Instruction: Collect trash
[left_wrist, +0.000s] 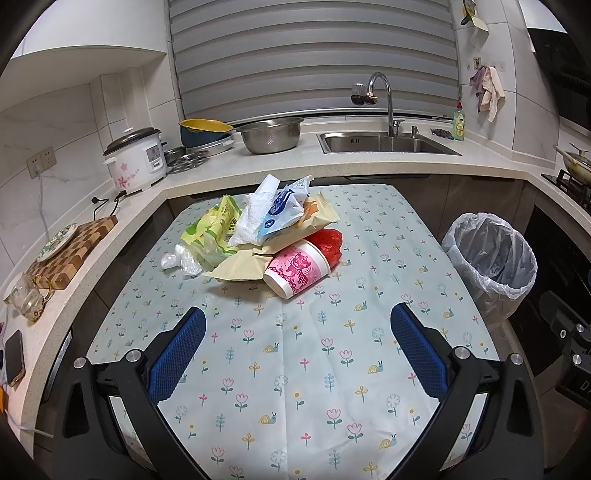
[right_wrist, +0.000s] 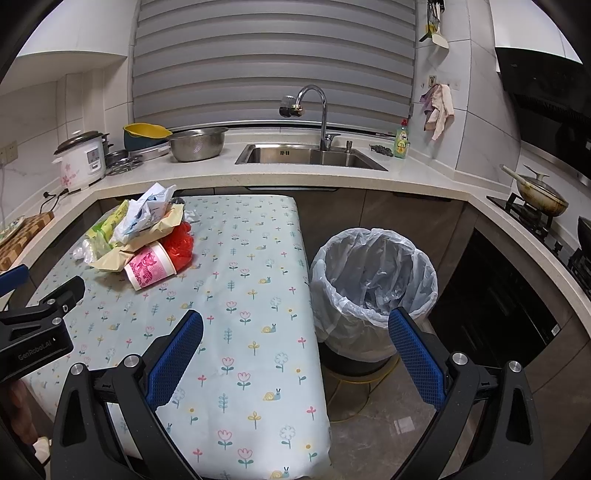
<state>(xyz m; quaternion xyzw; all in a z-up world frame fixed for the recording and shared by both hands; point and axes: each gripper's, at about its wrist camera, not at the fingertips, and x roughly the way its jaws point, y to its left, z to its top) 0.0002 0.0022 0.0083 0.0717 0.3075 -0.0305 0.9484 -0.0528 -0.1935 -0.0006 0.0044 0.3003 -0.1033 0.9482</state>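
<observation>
A heap of trash lies on the far part of the flowered table (left_wrist: 295, 350): a pink and white paper cup (left_wrist: 297, 267) on its side, a red plastic bag (left_wrist: 328, 242), beige wrappers (left_wrist: 243, 264), a green packet (left_wrist: 214, 229), a blue and white wipes pack (left_wrist: 282, 208) and crumpled clear plastic (left_wrist: 181, 260). The same cup (right_wrist: 149, 266) shows at left in the right wrist view. My left gripper (left_wrist: 297, 319) hovers open above the table, short of the heap. My right gripper (right_wrist: 295, 321) is open over the table's right edge, near the lined bin (right_wrist: 373, 284).
A counter wraps around the table with a rice cooker (left_wrist: 136, 160), metal bowl (left_wrist: 269, 134), sink (left_wrist: 384, 144), cutting board (left_wrist: 70, 254) and a glass (left_wrist: 26, 299). A stove with a pan (right_wrist: 541, 195) sits at right. The bin (left_wrist: 491, 254) stands on the floor beside the table.
</observation>
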